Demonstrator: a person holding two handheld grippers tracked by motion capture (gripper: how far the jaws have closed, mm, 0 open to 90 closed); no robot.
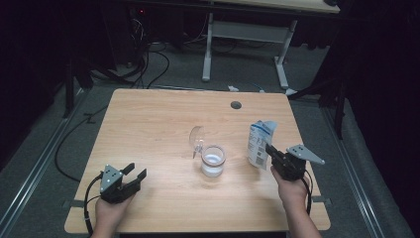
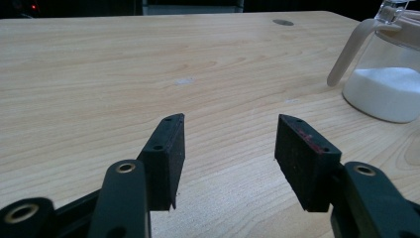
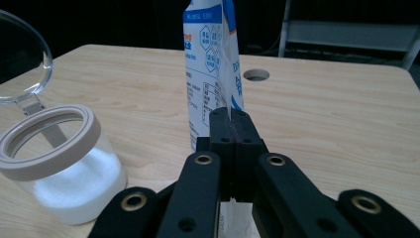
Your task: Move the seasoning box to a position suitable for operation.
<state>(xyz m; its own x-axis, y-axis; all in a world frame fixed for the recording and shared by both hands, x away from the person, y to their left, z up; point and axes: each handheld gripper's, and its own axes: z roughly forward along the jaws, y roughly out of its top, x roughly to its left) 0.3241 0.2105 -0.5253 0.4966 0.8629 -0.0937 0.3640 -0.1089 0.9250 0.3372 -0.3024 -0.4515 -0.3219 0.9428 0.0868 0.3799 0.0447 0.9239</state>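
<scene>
High view gives us the wooden table (image 1: 163, 119) first, a pale rectangular top with a round cable hole (image 1: 236, 105) near its far edge, standing on grey floor with dark cables trailing off to the left. Beyond it we see a second table's white legs (image 1: 208, 49).

Next in size, we find the white and blue pouch (image 1: 259, 144) standing upright on the right half of the table, its top torn open. In the right gripper view the pouch (image 3: 213, 74) rises directly ahead of the jaws, printed with blue text and a table of figures.

Near the middle of the table we see a clear jar (image 1: 213, 161) with a beige rim, holding a white powder in its lower part. Its clear round lid (image 1: 197, 136) is hinged back and stands open on the far-left side of the jar. In the left gripper view the jar (image 2: 381, 89) sits at the right edge.

The right gripper (image 1: 271, 151) is held in the person's right hand (image 1: 293, 191) just beside the pouch; in its own view we see the right gripper (image 3: 231, 129) pinching a thin edge of the pouch between pressed-together jaws.

The left gripper (image 1: 134, 173) rests low at the near-left of the table, well apart from the jar, with its jaws spread and nothing between them.
</scene>
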